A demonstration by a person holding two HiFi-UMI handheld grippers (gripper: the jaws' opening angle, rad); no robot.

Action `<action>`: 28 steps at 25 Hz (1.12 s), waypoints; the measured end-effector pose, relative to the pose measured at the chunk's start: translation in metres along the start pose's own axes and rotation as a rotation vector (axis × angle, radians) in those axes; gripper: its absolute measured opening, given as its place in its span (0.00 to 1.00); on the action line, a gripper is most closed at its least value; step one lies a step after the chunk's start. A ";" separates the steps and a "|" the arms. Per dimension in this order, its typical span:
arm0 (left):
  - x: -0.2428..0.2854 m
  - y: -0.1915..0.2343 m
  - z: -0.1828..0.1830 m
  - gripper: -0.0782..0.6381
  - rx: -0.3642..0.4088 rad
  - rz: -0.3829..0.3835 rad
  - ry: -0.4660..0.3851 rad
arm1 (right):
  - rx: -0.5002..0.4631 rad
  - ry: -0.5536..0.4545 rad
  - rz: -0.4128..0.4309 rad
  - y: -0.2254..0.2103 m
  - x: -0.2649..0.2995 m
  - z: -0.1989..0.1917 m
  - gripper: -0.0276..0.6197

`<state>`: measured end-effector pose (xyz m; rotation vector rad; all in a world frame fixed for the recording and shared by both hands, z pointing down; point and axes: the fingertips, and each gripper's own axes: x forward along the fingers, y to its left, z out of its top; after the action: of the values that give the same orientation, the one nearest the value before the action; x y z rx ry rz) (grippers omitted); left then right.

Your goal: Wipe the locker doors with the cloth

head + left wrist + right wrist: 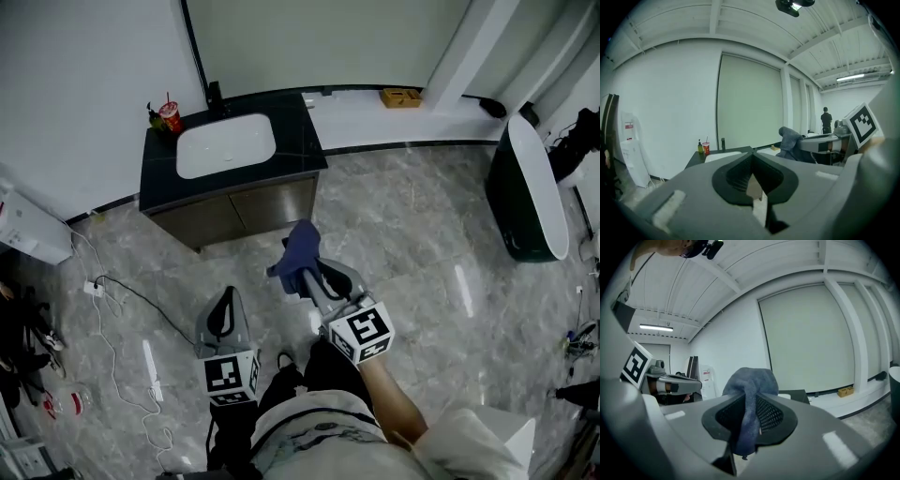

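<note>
From the head view, the right gripper (302,273) is held out over the grey marble floor (412,244), in front of a low cabinet. A dark blue cloth (298,249) is bunched at its tip, hiding the ends of the fingers. The left gripper (223,315) hangs lower and to the left, well apart from the cloth, with its marker cube (232,375) near the person's body. The cabinet has a black worktop (302,141) with a white basin (225,145) set into it. A red cup (171,116) and a small bottle (153,116) stand at the worktop's back left corner. A white cable (122,291) trails across the floor on the left. A yellow box (400,97) sits on a white ledge along the far wall.

In the left gripper view, the fingers (693,197) are drawn together to a thin slit, with nothing between the pads. Beyond them are the worktop, the cup and the bottle. To the right, the other gripper reaches in with the cloth draped over its tip. A person (826,120) stands far off against the back wall.

In the right gripper view, the fingers (811,427) are closed on the cloth. A fold of it runs down between the two ribbed pads, and the rest bulges up in a rounded lump above the fingertips. The left gripper shows at the left edge, apart from the cloth. The yellow box lies on the ledge at the right.
</note>
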<state>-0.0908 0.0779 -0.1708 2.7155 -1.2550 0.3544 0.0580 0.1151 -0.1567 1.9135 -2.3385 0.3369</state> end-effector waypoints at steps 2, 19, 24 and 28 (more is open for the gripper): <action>-0.011 -0.007 0.004 0.11 0.002 -0.007 -0.004 | 0.008 -0.018 -0.019 0.003 -0.015 0.008 0.15; -0.033 -0.038 0.041 0.11 0.028 0.016 -0.068 | -0.032 -0.153 -0.073 -0.004 -0.067 0.060 0.13; -0.035 -0.041 0.043 0.11 0.033 0.021 -0.069 | -0.029 -0.163 -0.061 -0.004 -0.069 0.064 0.13; -0.034 -0.044 0.044 0.11 0.034 0.023 -0.063 | -0.024 -0.158 -0.048 -0.004 -0.069 0.064 0.13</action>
<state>-0.0715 0.1224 -0.2230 2.7630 -1.3084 0.2974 0.0805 0.1655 -0.2332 2.0515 -2.3736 0.1582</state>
